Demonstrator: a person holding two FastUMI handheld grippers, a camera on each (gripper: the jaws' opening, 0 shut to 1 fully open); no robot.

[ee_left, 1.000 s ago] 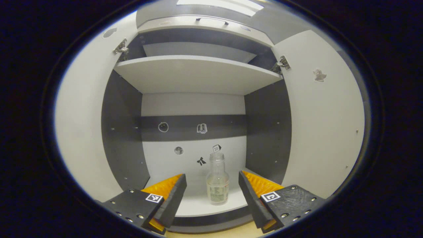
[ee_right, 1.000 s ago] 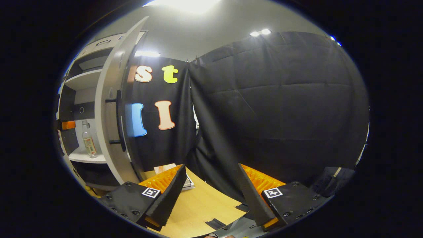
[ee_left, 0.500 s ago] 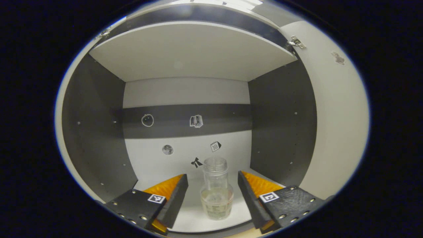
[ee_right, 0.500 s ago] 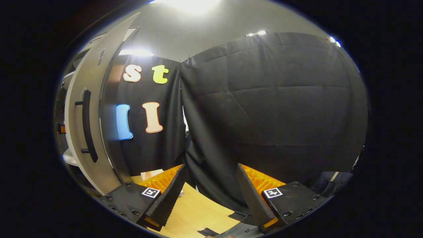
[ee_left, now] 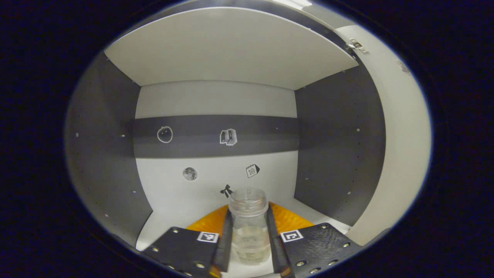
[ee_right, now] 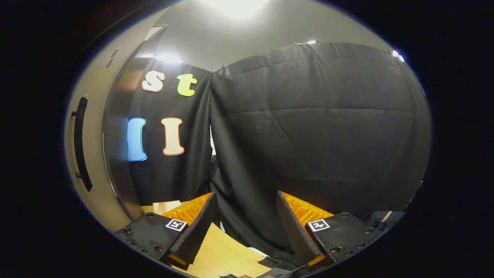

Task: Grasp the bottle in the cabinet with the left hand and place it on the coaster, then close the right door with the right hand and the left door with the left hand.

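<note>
A clear glass bottle (ee_left: 249, 227) with no cap stands on the cabinet's lower shelf (ee_left: 175, 218), low in the left gripper view. My left gripper (ee_left: 249, 241) is inside the cabinet with both fingers pressed against the bottle's sides. In the right gripper view, the right cabinet door (ee_right: 92, 154) with its dark bar handle (ee_right: 80, 143) stands open at the far left. My right gripper (ee_right: 245, 227) hangs open over the wooden table (ee_right: 227, 258), to the right of that door, with nothing between its fingers.
Dark side walls (ee_left: 335, 154) and a pale upper shelf (ee_left: 227, 50) close in the compartment around the bottle. The open right door's inner face (ee_left: 405, 154) rises at the right of the left gripper view. A sheet of paper (ee_right: 166, 206) lies on the table near the door.
My left gripper pushed deeper into the cabinet and its fingers closed from wide apart onto the bottle. The right gripper's view swung so the door slid further left; the cabinet interior dropped from sight.
</note>
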